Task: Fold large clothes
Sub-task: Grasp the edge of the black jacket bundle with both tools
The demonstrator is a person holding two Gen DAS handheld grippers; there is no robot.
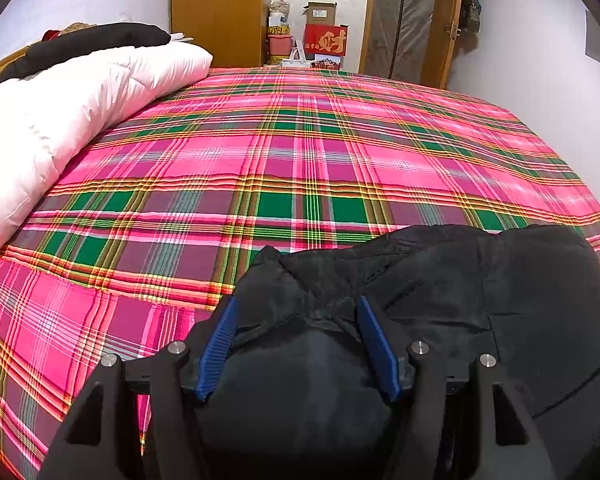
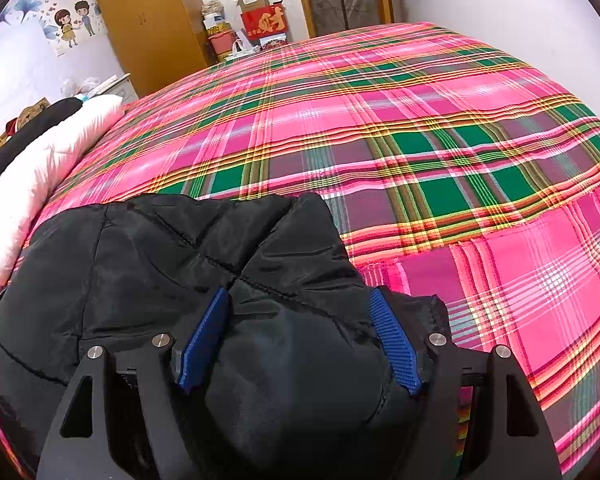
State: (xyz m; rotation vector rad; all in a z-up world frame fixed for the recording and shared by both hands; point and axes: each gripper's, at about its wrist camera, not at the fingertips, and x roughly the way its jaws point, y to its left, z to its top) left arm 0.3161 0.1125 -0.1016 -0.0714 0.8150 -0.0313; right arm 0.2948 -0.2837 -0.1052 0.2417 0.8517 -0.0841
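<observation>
A black padded jacket (image 1: 480,300) lies bunched on the near part of a pink and green plaid bed sheet (image 1: 300,140). In the left wrist view my left gripper (image 1: 296,304) has its blue pads (image 1: 220,344) pressed against a thick fold at the jacket's left end. Creases in the cloth run to the fingertips. In the right wrist view the jacket (image 2: 140,260) spreads to the left, and my right gripper (image 2: 299,294) is shut on its right end. Puffy cloth fills the gap between those pads (image 2: 396,340) and laps around the right one.
A white quilt (image 1: 60,128) with a dark garment (image 1: 92,44) on top runs along the bed's left side. Beyond the far edge stand a wooden wardrobe (image 1: 216,8), stacked boxes and bags (image 1: 320,36) and a door frame (image 1: 440,20). The plaid sheet (image 2: 440,140) stretches ahead and to the right.
</observation>
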